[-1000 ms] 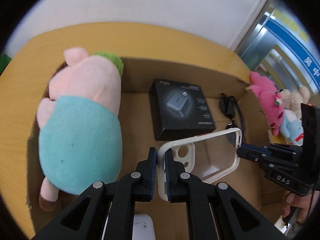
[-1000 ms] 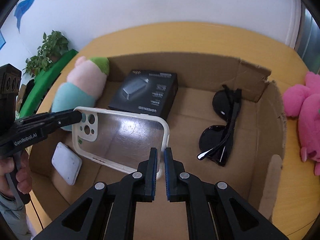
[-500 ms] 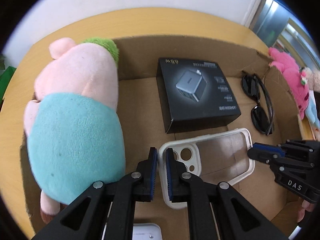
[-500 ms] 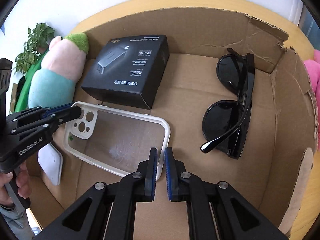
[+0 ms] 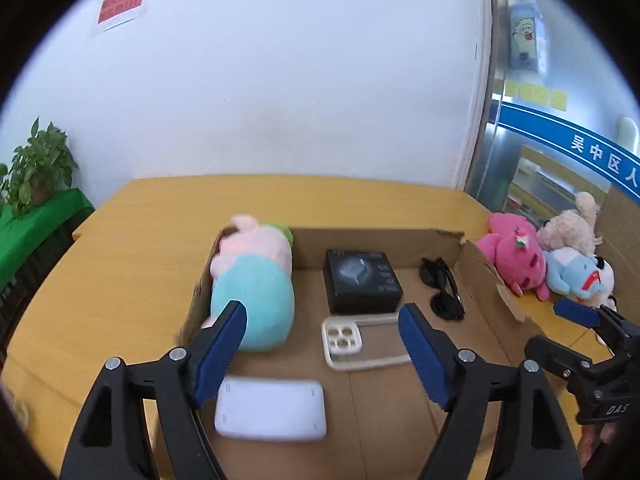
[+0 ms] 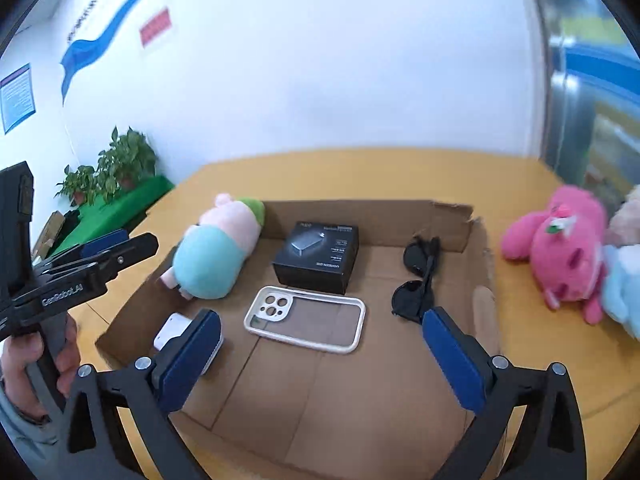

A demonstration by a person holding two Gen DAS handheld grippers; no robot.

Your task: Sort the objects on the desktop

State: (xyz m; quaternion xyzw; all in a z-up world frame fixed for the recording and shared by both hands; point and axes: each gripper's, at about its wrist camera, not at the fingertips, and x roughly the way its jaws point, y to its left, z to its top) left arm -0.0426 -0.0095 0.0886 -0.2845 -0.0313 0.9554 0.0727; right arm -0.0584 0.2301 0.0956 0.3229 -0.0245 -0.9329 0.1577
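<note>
Bright, even light; fisheye-bent edges, slight motion blur.

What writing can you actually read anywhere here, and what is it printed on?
"GenRobot.AI": on the left gripper, white letters along its black body.
"DAS": on the right gripper, partly cut off.
"吴中区人": white characters on the blue band across the glass door.
Black box: white print, too small to read.
Red wall notice: blurred, unreadable.
Blue wall poster: unreadable.

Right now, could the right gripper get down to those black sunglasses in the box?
Probably yes. The right gripper is open and empty, and the sunglasses lie alone on the floor of the open-topped cardboard box, with nothing over them; the box wall stands close beside them.
</note>
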